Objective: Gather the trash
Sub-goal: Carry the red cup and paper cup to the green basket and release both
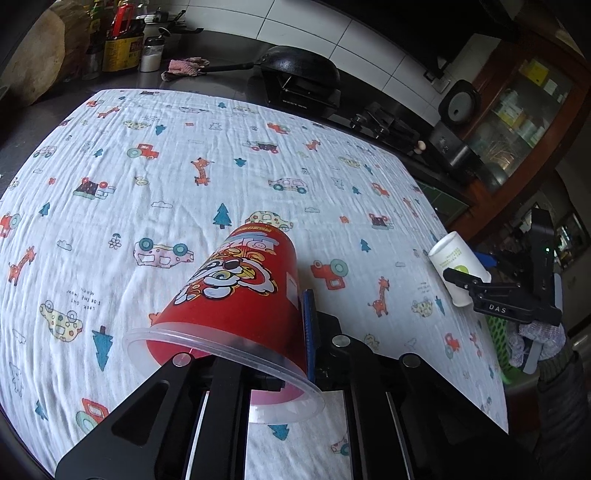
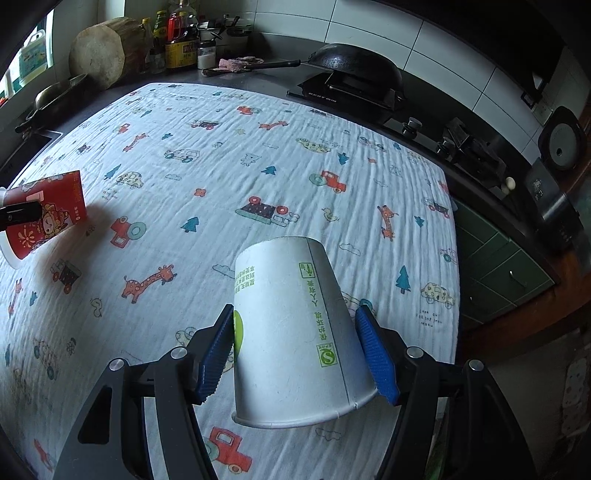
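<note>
My left fingers [image 1: 308,332] are mostly hidden: the red cup [image 1: 236,291] covers one entirely. In the right wrist view, that cup [image 2: 40,218] is cut off by the picture's edge. The white cup [image 2: 295,325] hides the tabletop between my right fingers [image 2: 376,354].

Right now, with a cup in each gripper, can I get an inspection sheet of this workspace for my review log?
Surface: counter covered by a white printed cloth with cars, giraffes and trees; wrinkled, nothing lying on it.
Job's things: red printed cup with a clear rim, and white paper cup with green print, both tilted and held above the cloth.
Clutter: nothing seen on the cloth.
Grippers: left gripper pinches the red cup's wall; right gripper clamps the white cup between its blue pads.
Cables: nothing seen.
Surroundings: black wok on a cooker, wooden chopping block, sauce bottles, pink rag, tiled wall.
</note>
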Demonstrator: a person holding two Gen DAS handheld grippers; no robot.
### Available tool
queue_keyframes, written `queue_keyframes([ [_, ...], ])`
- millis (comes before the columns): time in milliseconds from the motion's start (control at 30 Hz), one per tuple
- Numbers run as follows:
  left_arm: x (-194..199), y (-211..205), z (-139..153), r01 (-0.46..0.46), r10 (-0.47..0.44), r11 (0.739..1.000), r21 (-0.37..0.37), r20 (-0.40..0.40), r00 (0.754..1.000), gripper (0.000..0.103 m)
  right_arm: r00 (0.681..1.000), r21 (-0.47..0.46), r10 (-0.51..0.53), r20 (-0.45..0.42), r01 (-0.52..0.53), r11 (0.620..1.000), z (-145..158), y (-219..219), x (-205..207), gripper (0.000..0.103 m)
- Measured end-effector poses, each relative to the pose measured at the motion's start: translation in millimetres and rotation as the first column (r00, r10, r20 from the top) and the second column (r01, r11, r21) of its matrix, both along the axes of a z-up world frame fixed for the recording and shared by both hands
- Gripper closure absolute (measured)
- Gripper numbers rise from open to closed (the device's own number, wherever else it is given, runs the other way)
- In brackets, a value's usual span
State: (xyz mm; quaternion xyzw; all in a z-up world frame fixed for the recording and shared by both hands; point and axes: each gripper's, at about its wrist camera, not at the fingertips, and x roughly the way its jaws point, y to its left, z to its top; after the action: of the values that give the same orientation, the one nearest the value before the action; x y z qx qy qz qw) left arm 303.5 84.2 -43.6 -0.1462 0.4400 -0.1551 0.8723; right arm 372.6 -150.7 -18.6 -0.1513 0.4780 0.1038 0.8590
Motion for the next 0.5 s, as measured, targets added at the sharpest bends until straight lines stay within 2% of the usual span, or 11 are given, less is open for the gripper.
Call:
queue_keyframes([
  [500,-28,-20,18,0.054,-0.053,0.999,-0.008,0.03,0.998,0.099,1.0,0.04,-0.013,0.019,0.013,0.999,14,-12,-37,0.04],
])
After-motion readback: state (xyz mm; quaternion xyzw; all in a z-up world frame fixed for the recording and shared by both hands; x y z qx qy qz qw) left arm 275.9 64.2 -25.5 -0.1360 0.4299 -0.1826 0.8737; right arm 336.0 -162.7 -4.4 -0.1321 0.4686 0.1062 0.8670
